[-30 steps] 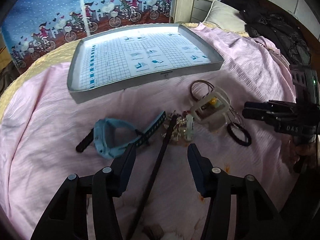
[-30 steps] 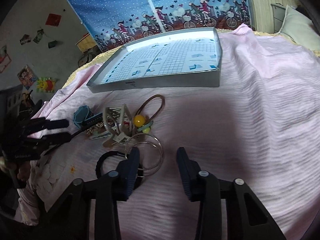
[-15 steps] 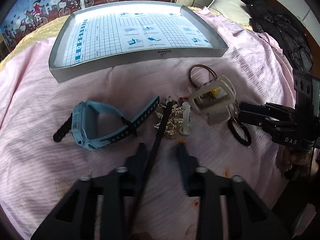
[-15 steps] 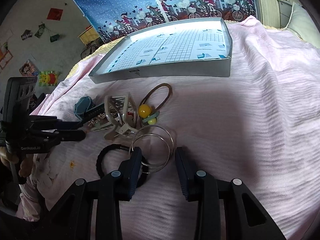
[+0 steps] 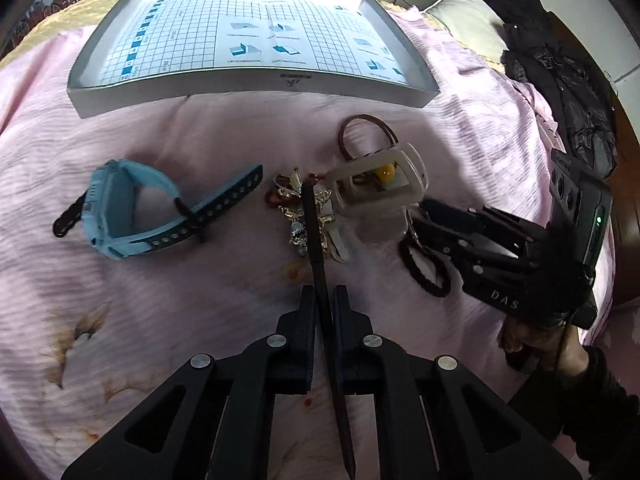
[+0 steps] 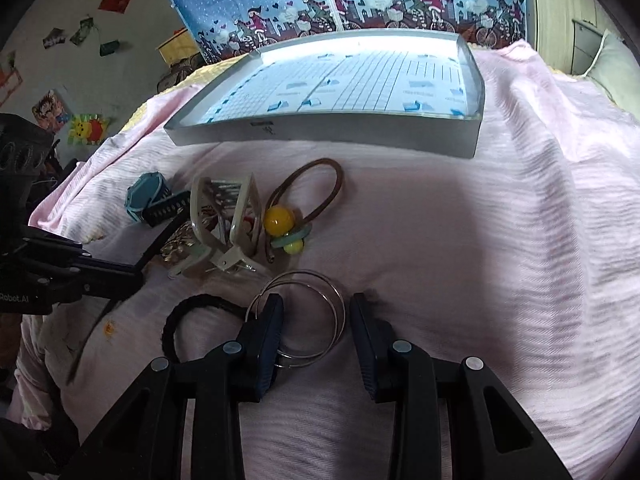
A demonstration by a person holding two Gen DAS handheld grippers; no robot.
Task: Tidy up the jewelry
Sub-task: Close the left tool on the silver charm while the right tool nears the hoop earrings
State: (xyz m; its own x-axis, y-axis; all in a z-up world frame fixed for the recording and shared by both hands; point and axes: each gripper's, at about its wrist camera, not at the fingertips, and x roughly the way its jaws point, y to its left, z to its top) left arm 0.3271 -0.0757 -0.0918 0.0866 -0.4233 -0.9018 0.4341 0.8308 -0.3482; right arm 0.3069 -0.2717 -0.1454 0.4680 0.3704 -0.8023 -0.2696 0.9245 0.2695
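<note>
Jewelry lay in a loose pile on the pink bedspread, just short of the grey tray at 12 o'clock in the left wrist view. Left tongs were pressed together on a thin black strap; the strap ran from 6 o'clock up between the fingers and its far end lay over a gold trinket cluster. Blue watch sat at 9 o'clock of the cluster, apart from it, band curled. Beige claw clip lay at 2 o'clock of the cluster, touching it; a brown hair tie looped out beyond the clip toward the tray, with a yellow bead showing through the clip frame. Right tongs entered from 3 o'clock, held by a hand, over a black hair tie.

Right wrist view: right tongs were spread, fingers either side of two silver hoops on the bedspread; the left finger lay over the near rims. Whether the fingers touched the hoops, cannot tell. Black hair tie lay at 9 o'clock of the hoops, clip and bead at 11–12 o'clock. Tray held no items.
</note>
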